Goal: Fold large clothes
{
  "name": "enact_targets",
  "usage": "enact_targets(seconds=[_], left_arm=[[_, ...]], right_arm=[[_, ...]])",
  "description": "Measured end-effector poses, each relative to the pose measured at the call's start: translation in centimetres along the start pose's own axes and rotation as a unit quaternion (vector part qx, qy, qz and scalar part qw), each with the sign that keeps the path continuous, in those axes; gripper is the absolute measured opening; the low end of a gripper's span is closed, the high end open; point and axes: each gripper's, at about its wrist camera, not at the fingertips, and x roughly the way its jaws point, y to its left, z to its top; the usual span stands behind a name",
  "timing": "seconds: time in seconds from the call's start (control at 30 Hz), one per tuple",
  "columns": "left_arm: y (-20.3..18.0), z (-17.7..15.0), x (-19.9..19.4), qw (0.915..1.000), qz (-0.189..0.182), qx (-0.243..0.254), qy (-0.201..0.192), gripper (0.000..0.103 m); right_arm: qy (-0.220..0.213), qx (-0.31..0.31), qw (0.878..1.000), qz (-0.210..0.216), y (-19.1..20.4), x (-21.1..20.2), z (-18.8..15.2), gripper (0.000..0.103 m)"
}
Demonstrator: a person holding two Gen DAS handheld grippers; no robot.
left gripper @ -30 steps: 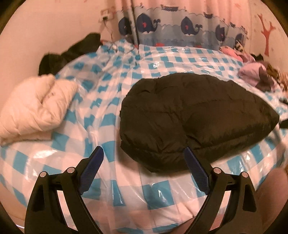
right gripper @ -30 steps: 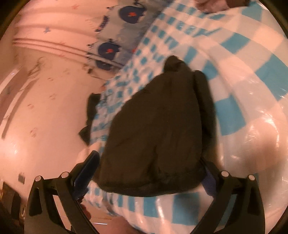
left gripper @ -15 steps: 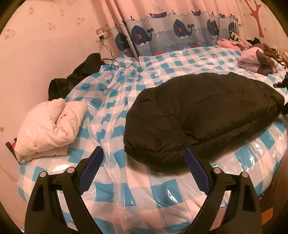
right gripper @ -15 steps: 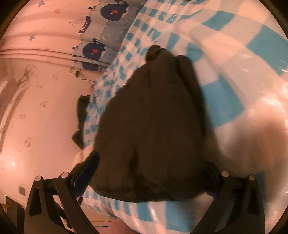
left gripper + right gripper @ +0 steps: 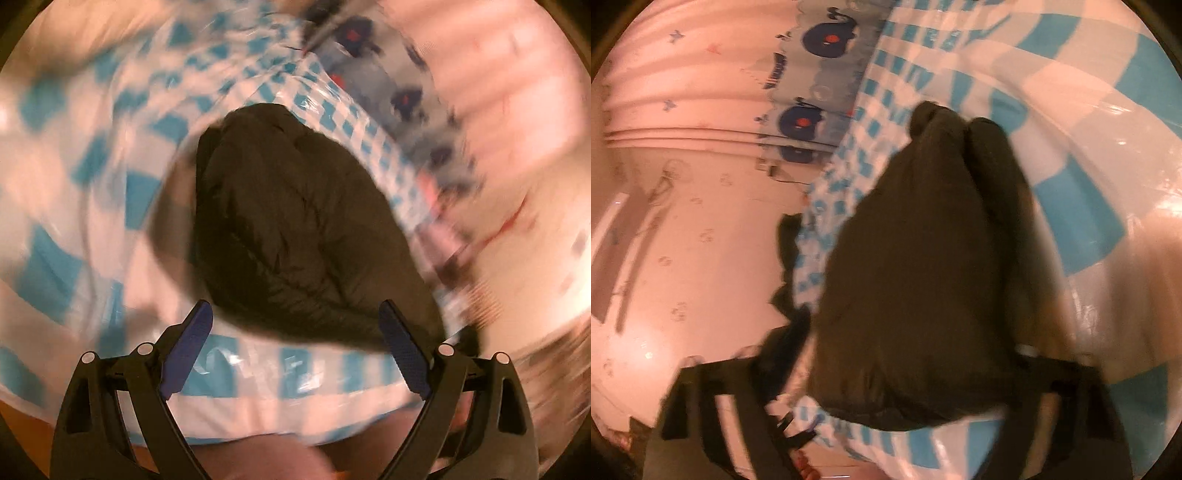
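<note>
A bed [image 5: 110, 206] under a glossy blue-and-white checked plastic cover carries a dark puffy quilted jacket [image 5: 295, 229], bundled near its near edge for folding. The right gripper [image 5: 901, 373] is closing around the jacket's near hem to take hold; the left gripper [image 5: 295, 332] hovers wide and empty just short of it.

A jacket [image 5: 295, 229] lies folded on a sheet [image 5: 110, 206] spread over a bed. In the left wrist view its near edge sits just ahead of the left gripper [image 5: 295, 332], between the two spread fingers, apart from both. A curtain [image 5: 388, 92] hangs behind the bed, at upper right. In the right wrist view the jacket [image 5: 923, 277] fills the middle, its near end between the closing jaws of the right gripper [image 5: 905, 387]. The curtain [image 5: 820, 74] and a wall [image 5: 683, 240] stand to its left; the sheet [image 5: 1089, 166] runs to its right.
</note>
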Motion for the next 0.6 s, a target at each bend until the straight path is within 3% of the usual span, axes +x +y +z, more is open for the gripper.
enact_targets(seconds=[0.07,0.17,0.23,0.33,0.47,0.53,0.6], left_arm=[[1.4,0.7,0.5,0.9989,-0.019,-0.041,-0.009,0.087],[1.7,1.0,1.8,0.9983,-0.015,-0.054,-0.014,0.087],[1.8,1.3,3.0,0.9982,-0.002,-0.058,-0.014,0.087],[3.1,2.3,4.2,0.995,0.048,-0.084,-0.022,0.087],[4.3,3.8,6.8,0.992,0.048,-0.116,-0.003,0.087],[4.2,4.4,8.1,0.9926,0.031,-0.117,0.014,0.085],[3.3,4.6,8.7,0.9934,0.006,-0.11,0.032,0.06]], right_arm=[[-0.006,-0.002,0.999,0.037,0.4,-0.7,-0.1,0.057],[0.0,-0.018,0.998,0.067,1.1,-1.4,-0.8,0.056],[0.011,-0.025,0.999,0.044,1.2,-1.4,-1.0,0.059],[0.019,0.009,1.0,0.021,-0.2,-1.2,-1.0,0.071],[0.024,0.019,0.999,0.019,-1.0,-0.7,-0.7,0.072],[0.022,-0.011,1.0,0.012,0.0,-0.5,-0.6,0.063],[0.02,-0.032,0.999,0.0,0.8,-0.7,-0.5,0.033]])
